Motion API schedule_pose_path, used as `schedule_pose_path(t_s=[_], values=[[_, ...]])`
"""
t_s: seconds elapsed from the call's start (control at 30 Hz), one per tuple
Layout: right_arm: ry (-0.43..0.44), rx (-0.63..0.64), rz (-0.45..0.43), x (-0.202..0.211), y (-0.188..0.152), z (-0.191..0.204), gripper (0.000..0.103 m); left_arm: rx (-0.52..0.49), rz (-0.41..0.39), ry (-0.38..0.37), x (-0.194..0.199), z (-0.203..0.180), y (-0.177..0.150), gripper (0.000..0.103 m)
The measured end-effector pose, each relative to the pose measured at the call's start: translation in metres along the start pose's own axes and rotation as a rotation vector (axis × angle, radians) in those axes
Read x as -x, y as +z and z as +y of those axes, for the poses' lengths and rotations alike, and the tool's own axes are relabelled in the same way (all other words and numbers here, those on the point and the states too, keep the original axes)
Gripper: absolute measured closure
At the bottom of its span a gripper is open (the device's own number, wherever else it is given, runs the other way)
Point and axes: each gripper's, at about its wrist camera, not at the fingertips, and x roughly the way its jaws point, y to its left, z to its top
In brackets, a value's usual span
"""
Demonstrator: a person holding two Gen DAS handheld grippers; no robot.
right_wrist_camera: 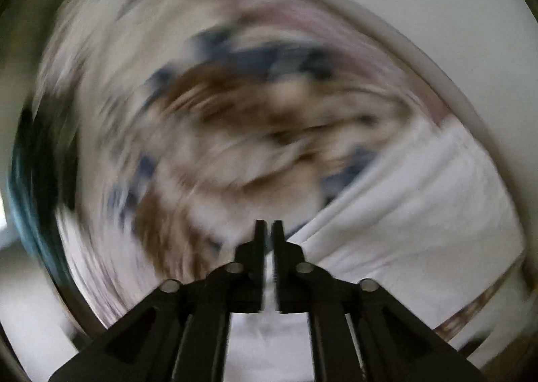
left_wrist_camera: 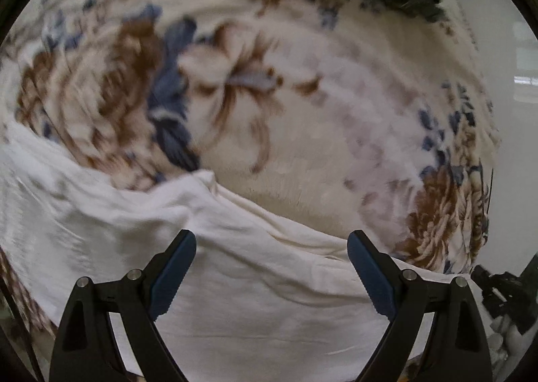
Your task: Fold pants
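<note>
The left tool (left_wrist_camera: 271, 267) hangs wide apart over the white pants (left_wrist_camera: 235, 281), which lie on the floral blanket (left_wrist_camera: 302, 119); it should drop squarely onto the cloth edge. The right tool (right_wrist_camera: 268, 230) looks nearly clenched, seemingly empty through blur, beside the pants' edge, with open blanket beyond.

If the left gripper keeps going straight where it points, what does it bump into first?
Most likely the white pants. The left gripper points down with its jaws wide open and the cloth right under them. Depth is hard to judge.
</note>
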Motion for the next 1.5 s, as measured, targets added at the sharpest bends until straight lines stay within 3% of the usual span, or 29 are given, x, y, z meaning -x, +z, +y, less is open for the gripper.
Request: schedule_pose_path(t_s=[0.07,0.13,0.2,0.27,0.37,0.5,0.53,0.6,0.63,0.67,0.8,0.83,0.9,0.93,0.97,1.0,1.03,1.07,1.13,1.17,1.23,1.27,1.33,1.4,1.47,1.5], values=[[-0.062,0.225,0.025,-0.002,-0.025,0.04,0.037,-0.021,-0.034,0.014,0.011,0.001,-0.002,0.011],[-0.062,0.439,0.079,-0.015,-0.058,0.079,0.036,-0.041,-0.058,0.039,0.017,0.005,-0.005,0.011],[-0.15,0.653,0.117,-0.04,-0.088,0.119,0.037,-0.046,-0.053,0.058,0.013,0.009,-0.005,0.011],[-0.242,0.742,0.108,-0.057,-0.096,0.135,0.038,-0.014,-0.019,0.036,0.004,0.012,-0.007,0.011],[-0.303,0.864,0.098,-0.064,-0.094,0.147,0.039,-0.013,-0.007,0.022,0.0,0.009,-0.01,0.011],[-0.485,1.118,0.205,-0.086,-0.101,0.15,0.039,-0.03,-0.011,-0.001,-0.001,-0.002,-0.017,0.011],[-0.541,1.178,0.258,-0.094,-0.105,0.144,0.044,-0.03,-0.002,-0.014,-0.003,-0.006,-0.02,0.011],[-0.632,1.229,0.249,-0.104,-0.106,0.136,0.094,-0.03,0.006,-0.024,-0.007,-0.012,-0.024,0.011],[-0.645,1.197,0.246,-0.106,-0.101,0.131,0.094,-0.034,0.009,-0.024,-0.008,-0.014,-0.026,0.011],[-0.594,1.126,0.239,-0.103,-0.091,0.127,0.096,-0.037,0.014,-0.022,-0.01,-0.017,-0.027,0.011],[-0.523,0.882,0.079,-0.074,-0.053,0.112,0.102,-0.028,0.03,-0.028,-0.015,-0.021,-0.031,0.011],[-0.486,0.803,0.062,-0.067,-0.042,0.106,0.102,-0.03,0.032,-0.026,-0.016,-0.022,-0.031,0.011],[-0.334,0.673,0.123,-0.056,-0.027,0.096,0.102,-0.031,0.037,-0.03,-0.016,-0.022,-0.032,0.011],[-0.261,0.664,0.165,-0.053,-0.025,0.096,0.1,-0.035,0.033,-0.027,-0.014,-0.022,-0.032,0.011],[-0.199,0.704,0.216,-0.049,-0.032,0.103,0.089,-0.04,0.028,-0.024,-0.013,-0.023,-0.032,0.011],[-0.215,0.755,0.23,-0.048,-0.036,0.109,0.064,-0.043,0.026,-0.021,-0.012,-0.023,-0.032,0.011],[-0.257,0.848,0.231,-0.049,-0.046,0.12,0.054,-0.048,0.022,-0.013,-0.012,-0.024,-0.031,0.011],[-0.281,0.921,0.233,-0.054,-0.053,0.13,0.05,-0.051,0.022,-0.011,-0.013,-0.025,-0.031,0.011],[-0.323,1.023,0.274,-0.07,-0.072,0.141,0.05,-0.055,0.022,-0.008,-0.014,-0.026,-0.031,0.011],[-0.364,1.074,0.299,-0.081,-0.081,0.151,0.051,-0.064,0.031,-0.018,-0.015,-0.027,-0.031,0.011],[-0.44,1.179,0.347,-0.103,-0.1,0.154,0.085,-0.064,0.038,-0.02,-0.018,-0.029,-0.032,0.011],[-0.478,1.179,0.349,-0.114,-0.103,0.154,0.095,-0.065,0.038,-0.019,-0.019,-0.029,-0.032,0.011],[-0.44,1.037,0.301,-0.111,-0.084,0.149,0.096,-0.069,0.044,-0.019,-0.021,-0.031,-0.033,0.011],[-0.347,0.8,0.242,-0.094,-0.052,0.137,0.102,-0.069,0.049,-0.011,-0.024,-0.031,-0.035,0.011],[-0.352,0.731,0.176,-0.082,-0.036,0.127,0.102,-0.056,0.067,-0.014,-0.03,-0.028,-0.036,0.011],[-0.327,0.698,0.192,-0.079,-0.031,0.12,0.102,-0.049,0.074,-0.015,-0.031,-0.027,-0.036,0.011]])
